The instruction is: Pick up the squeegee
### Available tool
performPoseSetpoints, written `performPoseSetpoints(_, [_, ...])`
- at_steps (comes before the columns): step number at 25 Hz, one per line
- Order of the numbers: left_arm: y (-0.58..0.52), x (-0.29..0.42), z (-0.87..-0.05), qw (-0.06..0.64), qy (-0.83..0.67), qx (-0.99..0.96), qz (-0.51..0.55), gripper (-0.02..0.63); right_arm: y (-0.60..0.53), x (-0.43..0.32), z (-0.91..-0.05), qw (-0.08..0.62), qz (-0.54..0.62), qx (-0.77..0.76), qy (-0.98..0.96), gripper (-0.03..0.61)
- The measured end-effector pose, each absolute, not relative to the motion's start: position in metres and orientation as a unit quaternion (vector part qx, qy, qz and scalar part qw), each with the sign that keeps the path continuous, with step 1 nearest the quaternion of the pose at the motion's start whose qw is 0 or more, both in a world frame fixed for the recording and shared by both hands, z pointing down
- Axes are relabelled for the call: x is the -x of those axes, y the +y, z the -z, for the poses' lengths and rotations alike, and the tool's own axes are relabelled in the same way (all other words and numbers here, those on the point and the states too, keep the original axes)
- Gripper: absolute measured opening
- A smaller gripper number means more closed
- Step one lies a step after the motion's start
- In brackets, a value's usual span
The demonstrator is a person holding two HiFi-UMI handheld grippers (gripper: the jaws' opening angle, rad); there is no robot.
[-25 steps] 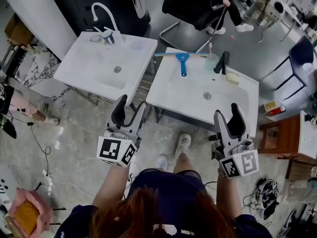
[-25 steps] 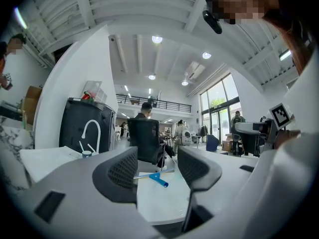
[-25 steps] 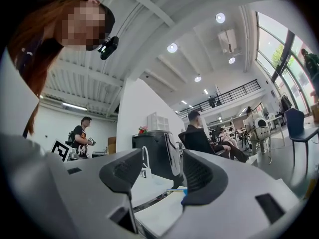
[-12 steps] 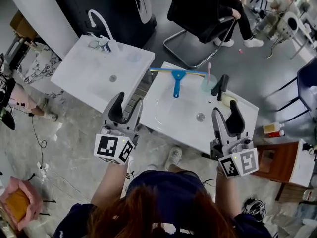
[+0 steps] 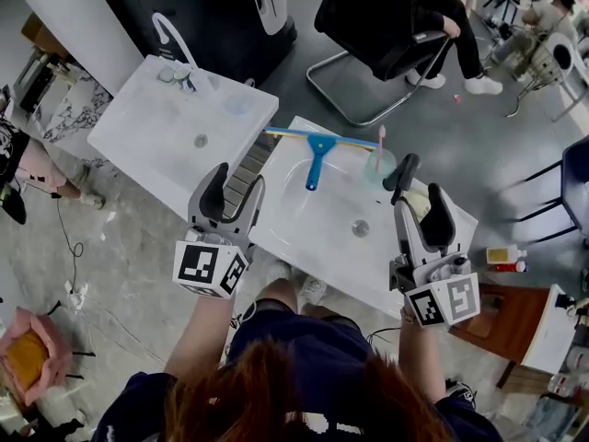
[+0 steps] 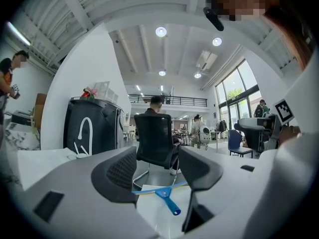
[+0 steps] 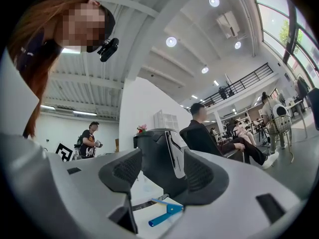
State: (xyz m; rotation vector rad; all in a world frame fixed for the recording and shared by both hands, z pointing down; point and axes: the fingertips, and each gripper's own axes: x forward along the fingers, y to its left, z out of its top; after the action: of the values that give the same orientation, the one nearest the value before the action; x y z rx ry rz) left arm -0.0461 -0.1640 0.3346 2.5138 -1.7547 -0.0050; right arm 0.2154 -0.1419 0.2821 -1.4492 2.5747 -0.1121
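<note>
Blue plastic marked my target. In the head view the squeegee (image 5: pixel 317 150) lay flat at the far edge of the white sink (image 5: pixel 308 212), in the upper middle of the frame. Its long blade ran along the rim and its handle pointed back toward me. The blade's left end seemed to reach past the sink's corner. A cup (image 5: pixel 379 165) with a toothbrush in it stood just beside the blade's right end. My left claw (image 5: pixel 236 190) hung at centre left and my right claw (image 5: pixel 420 212) at centre right. Both were well short of the squeegee, with jaws apart and nothing in them.

In the left gripper view my left claw (image 6: pixel 157 166) was spread, and the squeegee (image 6: pixel 166 198) showed low in the gap between the jaws, far beyond them. The line looked usable. I judged, though, that a shove rather than a pinch could slide the squeegee off that edge onto the floor.

In the right gripper view my right claw (image 7: pixel 159 171) was likewise spread and empty, with the squeegee (image 7: pixel 165 213) small at the bottom of the frame. Coming in from that side, I reckoned I might clip the cup and tip it. The handle was thin and lay flat on slick ceramic, so jaws closing too high would likely skate over it.
</note>
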Motion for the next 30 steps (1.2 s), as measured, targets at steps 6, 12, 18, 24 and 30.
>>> performPoseSetpoints(6, [-0.193,0.041,-0.34,0.044,-0.567,-0.823,-0.001,0.256,-0.167,-0.216,-0.292,0.084,0.05,0.491,0.866,0.272])
performPoseSetpoints(12, [-0.234,0.047,-0.337,0.046,-0.553,-0.832,-0.001,0.256,-0.2,-0.207,-0.289,0.081,0.049,0.506,0.857,0.272])
performPoseSetpoints(18, [-0.284,0.05,-0.34,0.043,-0.507,-0.861,-0.012,0.264,-0.242,-0.181,-0.29,0.077,0.054,0.523,0.847,0.272])
performPoseSetpoints(24, [-0.332,0.052,-0.343,0.044,-0.492,-0.869,0.001,0.265,-0.275,-0.156,-0.315,0.061,0.078,0.537,0.838,0.272])
performPoseSetpoints(30, [-0.347,0.059,-0.378,0.064,-0.508,-0.858,-0.032,0.265,-0.293,-0.15,-0.375,0.022,0.139,0.53,0.836,0.272])
